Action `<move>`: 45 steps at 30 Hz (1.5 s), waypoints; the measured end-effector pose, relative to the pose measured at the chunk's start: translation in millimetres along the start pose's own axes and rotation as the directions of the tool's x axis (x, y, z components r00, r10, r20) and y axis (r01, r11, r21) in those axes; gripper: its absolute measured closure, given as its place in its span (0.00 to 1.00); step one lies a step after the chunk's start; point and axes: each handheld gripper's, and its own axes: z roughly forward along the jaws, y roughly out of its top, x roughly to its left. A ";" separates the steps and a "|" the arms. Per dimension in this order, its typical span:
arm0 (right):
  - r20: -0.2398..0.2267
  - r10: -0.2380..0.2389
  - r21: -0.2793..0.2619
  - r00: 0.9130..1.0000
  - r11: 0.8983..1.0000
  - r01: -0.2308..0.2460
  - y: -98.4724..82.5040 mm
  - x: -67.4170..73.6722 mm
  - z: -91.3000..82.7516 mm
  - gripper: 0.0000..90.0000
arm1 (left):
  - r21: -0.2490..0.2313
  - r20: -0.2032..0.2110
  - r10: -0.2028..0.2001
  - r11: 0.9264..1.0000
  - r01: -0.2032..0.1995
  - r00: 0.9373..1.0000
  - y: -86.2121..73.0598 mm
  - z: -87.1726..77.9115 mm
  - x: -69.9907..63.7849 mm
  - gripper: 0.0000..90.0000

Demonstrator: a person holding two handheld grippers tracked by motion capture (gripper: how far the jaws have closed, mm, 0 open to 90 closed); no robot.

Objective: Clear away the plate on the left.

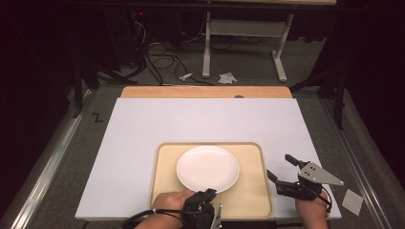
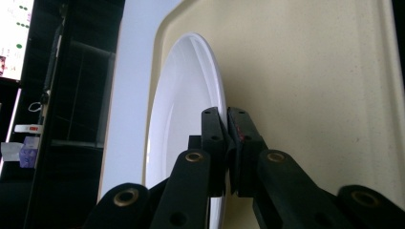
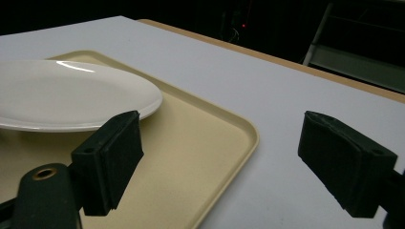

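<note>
A white plate lies on a beige tray near the table's front edge. My left gripper is at the plate's near rim, held by a hand coming in from below. In the left gripper view the plate stands edge-on against the tray, and the left gripper is shut on its thin rim. My right gripper rests to the right of the tray, open with nothing between its fingers. In the right gripper view, the open right gripper straddles the tray's corner, with the plate at the left.
The tray sits on a white board over a wooden tabletop. Beyond the table's far edge are floor cables and a desk frame. A paper square lies on the floor at the right.
</note>
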 end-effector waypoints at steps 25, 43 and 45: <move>0.001 0.001 0.011 1.000 1.000 -0.001 -0.1 1.1 -0.3 0.18 | -0.002 0.073 -0.079 0.997 0.080 0.994 -9.7 5.2 2.7 0.96; -0.002 -0.002 0.007 1.000 1.000 0.002 0.1 0.7 -0.1 0.18 | 0.002 0.154 -0.143 0.990 0.144 0.978 -17.3 11.8 -2.1 0.91; -0.002 -0.002 0.007 1.000 1.000 0.002 0.1 0.7 -0.2 0.18 | 0.006 0.159 -0.144 0.989 0.145 0.977 -17.6 12.4 -2.5 0.91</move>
